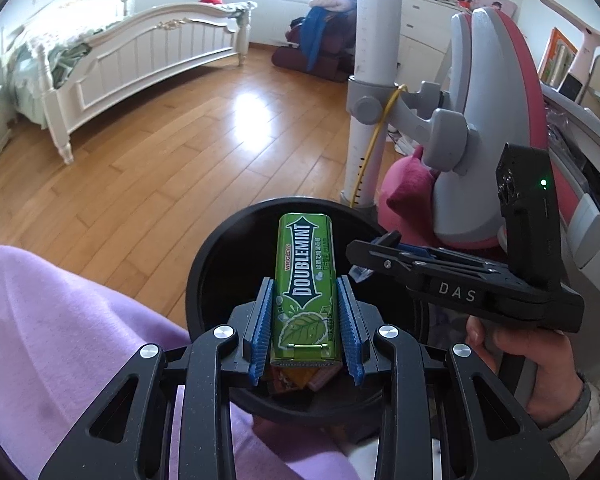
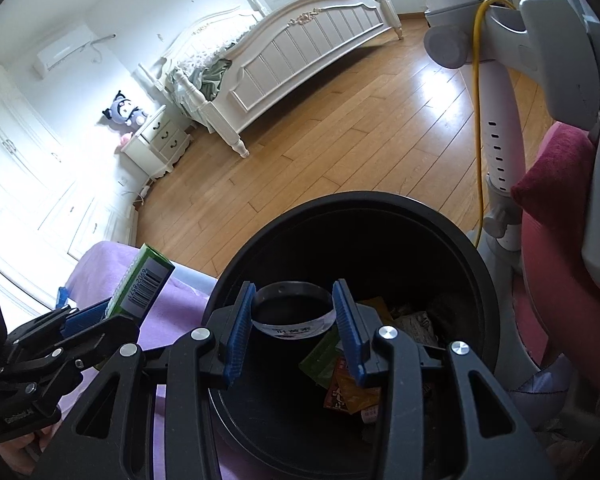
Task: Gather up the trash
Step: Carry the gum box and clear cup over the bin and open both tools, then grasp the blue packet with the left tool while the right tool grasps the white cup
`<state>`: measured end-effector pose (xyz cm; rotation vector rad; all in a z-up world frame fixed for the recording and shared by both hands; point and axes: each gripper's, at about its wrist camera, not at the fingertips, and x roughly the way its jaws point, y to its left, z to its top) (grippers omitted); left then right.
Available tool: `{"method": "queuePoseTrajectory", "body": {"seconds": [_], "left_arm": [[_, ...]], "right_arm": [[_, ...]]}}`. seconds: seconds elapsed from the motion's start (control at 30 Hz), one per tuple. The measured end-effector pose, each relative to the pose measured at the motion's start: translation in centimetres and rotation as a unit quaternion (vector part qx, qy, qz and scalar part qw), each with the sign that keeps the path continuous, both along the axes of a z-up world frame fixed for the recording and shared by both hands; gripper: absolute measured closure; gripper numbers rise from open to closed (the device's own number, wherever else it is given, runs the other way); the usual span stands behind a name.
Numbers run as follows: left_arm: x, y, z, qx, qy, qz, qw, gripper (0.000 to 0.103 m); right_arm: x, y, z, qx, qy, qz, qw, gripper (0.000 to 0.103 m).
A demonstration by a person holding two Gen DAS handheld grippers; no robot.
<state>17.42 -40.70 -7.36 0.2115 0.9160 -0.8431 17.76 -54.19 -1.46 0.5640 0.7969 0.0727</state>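
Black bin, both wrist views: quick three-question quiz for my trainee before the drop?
1. True or false: the left gripper holds a green Doublemint box over the black bin.
2. What does the right gripper hold: A) clear tape roll, B) bottle, C) spoon?
3. Is trash already in the bin?

Key: 1 true; 2 A; 3 yes, snack wrappers lie inside.
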Motion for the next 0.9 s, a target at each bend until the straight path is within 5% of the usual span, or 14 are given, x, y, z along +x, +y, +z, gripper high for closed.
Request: {"method": "queuePoseTrajectory", "body": {"seconds": [0.13, 0.23, 0.43, 0.6, 0.9], "left_arm": [[0.1, -0.1, -0.1, 0.005, 0.001, 0.005, 1.0000, 0.071], [0.1, 0.3, 0.3, 0.008, -0.006, 0.013, 0.9999, 0.046], [-0.1, 2.4, 1.6, 0.002, -0.032, 0.036, 0.9988, 0.030], [0.4, 7.1, 3.2, -0.017, -0.053, 0.093, 0.9941, 0.020], [2.5, 19.5, 4.9, -0.017, -0.072, 0.216, 0.9736, 0.017]], "right_arm": [[0.1, -0.3, -0.1, 0.001, 0.004, -0.001, 1.000, 0.061], [0.1, -0.1, 0.1, -0.002, 0.004, -0.001, 1.000, 0.060], [0.1, 1.5, 1.0, -0.008, 0.000, 0.014, 1.000, 0.061], [0.5, 4.3, 2.5, -0.016, -0.021, 0.040, 0.999, 0.042], [2.2, 12.2, 4.9, -0.043, -0.037, 0.119, 0.991, 0.041]]}}
